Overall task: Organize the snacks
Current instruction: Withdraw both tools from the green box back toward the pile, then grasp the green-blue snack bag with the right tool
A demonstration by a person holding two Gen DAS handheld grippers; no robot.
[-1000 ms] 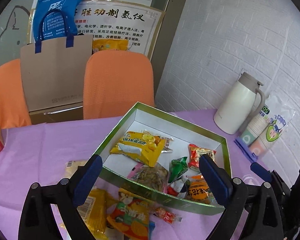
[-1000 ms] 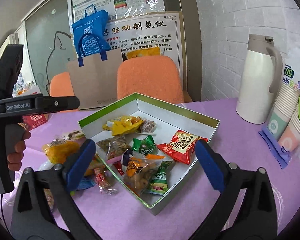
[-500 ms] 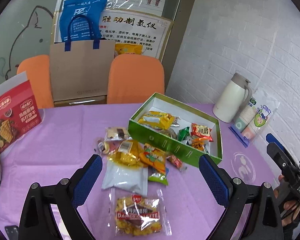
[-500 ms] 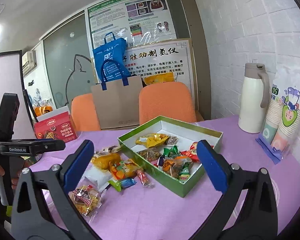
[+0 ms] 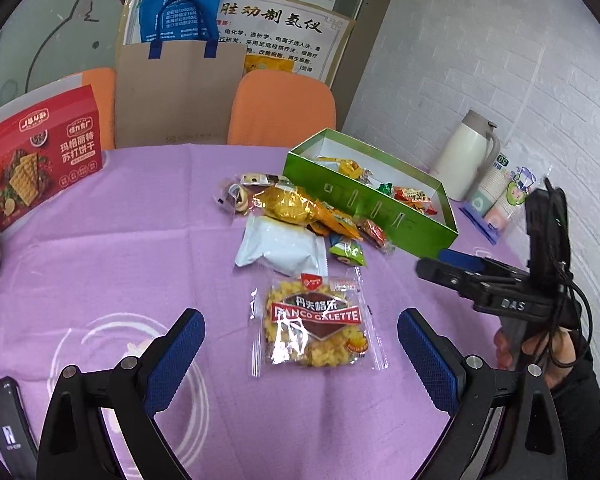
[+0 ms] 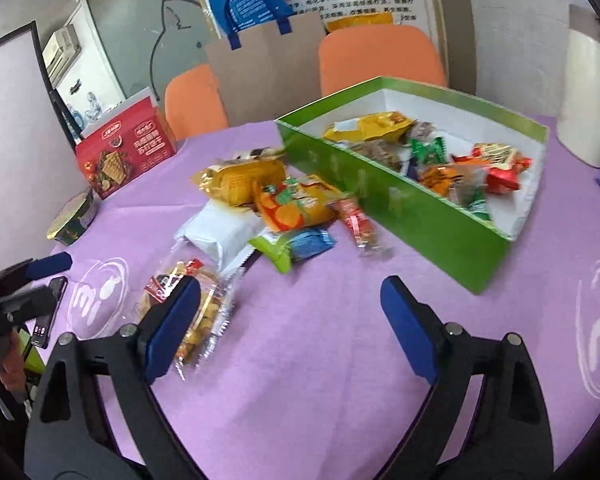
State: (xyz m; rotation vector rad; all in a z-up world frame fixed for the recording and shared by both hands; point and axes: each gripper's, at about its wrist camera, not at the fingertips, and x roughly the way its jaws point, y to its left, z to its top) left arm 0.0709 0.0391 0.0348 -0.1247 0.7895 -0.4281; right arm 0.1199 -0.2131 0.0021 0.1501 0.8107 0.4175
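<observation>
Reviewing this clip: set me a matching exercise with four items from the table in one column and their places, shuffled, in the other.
Items:
1. Galette packet
2. Red snack pack
3. White thermos
4. Red cracker box

Places:
A. Inside the green box
B. On the cloth in front of the open left tool
C. Far left of the table
D. By the brick wall

Pairs: 1-B, 2-A, 3-D, 4-C

A green box (image 5: 374, 204) with white insides sits open on the purple cloth. Small snack packs lie in it: yellow (image 6: 370, 127), green (image 6: 428, 150), orange (image 6: 444, 176) and red (image 6: 500, 164). More snacks lie in a heap just beside the box: a yellow pack (image 5: 288, 204), a white pack (image 5: 282, 246) and an orange chip bag (image 6: 290, 206). A clear pack of golden galette cookies (image 5: 316, 326) lies flat, a little apart from the heap.
</observation>
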